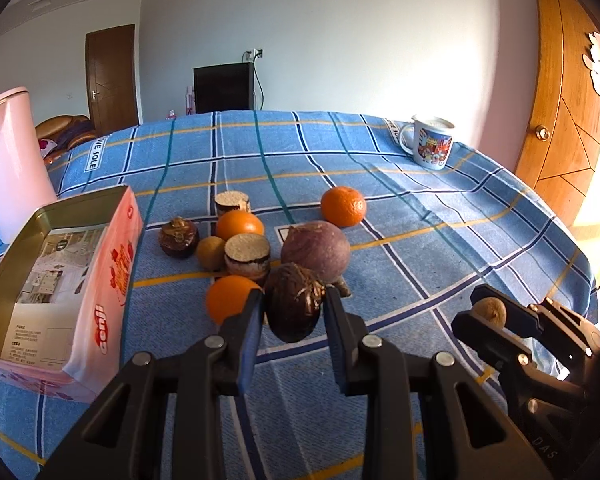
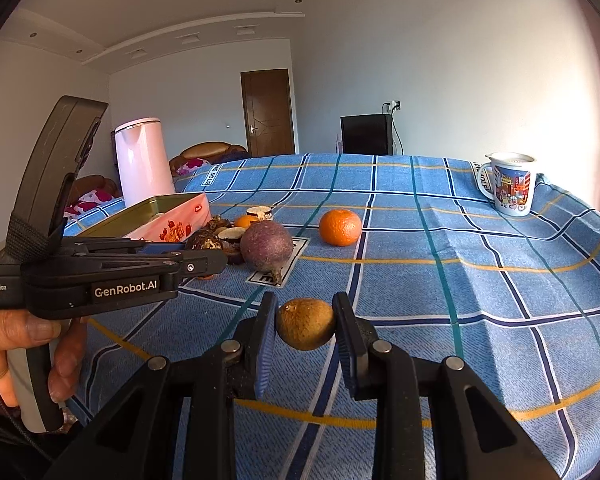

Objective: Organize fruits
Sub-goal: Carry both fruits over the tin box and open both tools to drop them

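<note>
A: Where are the fruits?

B: Most lie in a cluster on the table (image 1: 440, 200), which has a blue checked cloth. The left gripper (image 1: 290, 304) has its two fingers around a dark brown fruit (image 1: 294, 306) at the near edge of the cluster, and the pads look pressed on it.

A: And the right one?

B: The right gripper (image 2: 305, 322) is closed on a small brown fruit (image 2: 305, 323), apart from the cluster.

A: What stands close to the dark fruit?

B: An orange (image 1: 230, 298) touches the left finger. Just behind is a big purple fruit (image 1: 316, 250), and a cut brown piece (image 1: 247, 258) beside it. One orange (image 1: 343, 206) lies alone, further back.

A: Other things?

B: An open tin box (image 1: 96, 276) on the left, a pink kettle (image 1: 10, 164) behind it, and a mug (image 1: 432, 146) at the far right.
</note>
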Motion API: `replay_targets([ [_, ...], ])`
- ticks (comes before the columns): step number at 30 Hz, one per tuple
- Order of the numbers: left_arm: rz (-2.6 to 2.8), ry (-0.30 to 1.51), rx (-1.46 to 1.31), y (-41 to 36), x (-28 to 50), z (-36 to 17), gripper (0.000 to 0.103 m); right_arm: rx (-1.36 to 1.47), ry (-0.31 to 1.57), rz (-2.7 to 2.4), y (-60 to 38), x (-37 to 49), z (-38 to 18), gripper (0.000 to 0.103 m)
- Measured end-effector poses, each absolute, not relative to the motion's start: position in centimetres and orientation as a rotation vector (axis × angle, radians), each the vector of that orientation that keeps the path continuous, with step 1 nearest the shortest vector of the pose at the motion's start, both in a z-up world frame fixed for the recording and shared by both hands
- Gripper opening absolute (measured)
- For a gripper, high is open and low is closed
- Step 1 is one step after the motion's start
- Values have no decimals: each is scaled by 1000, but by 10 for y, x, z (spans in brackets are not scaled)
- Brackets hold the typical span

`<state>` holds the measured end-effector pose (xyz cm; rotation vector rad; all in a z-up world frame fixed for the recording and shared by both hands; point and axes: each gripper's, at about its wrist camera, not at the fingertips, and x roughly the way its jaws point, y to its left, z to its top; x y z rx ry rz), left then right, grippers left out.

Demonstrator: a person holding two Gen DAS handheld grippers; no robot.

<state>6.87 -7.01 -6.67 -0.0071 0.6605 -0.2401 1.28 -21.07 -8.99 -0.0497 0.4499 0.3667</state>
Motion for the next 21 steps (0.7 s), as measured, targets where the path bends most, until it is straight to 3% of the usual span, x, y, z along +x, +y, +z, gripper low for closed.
replay_targets([
  [21, -113, 532, -60, 0, 55, -44, 32, -145, 368, 501, -147, 34, -40, 30],
])
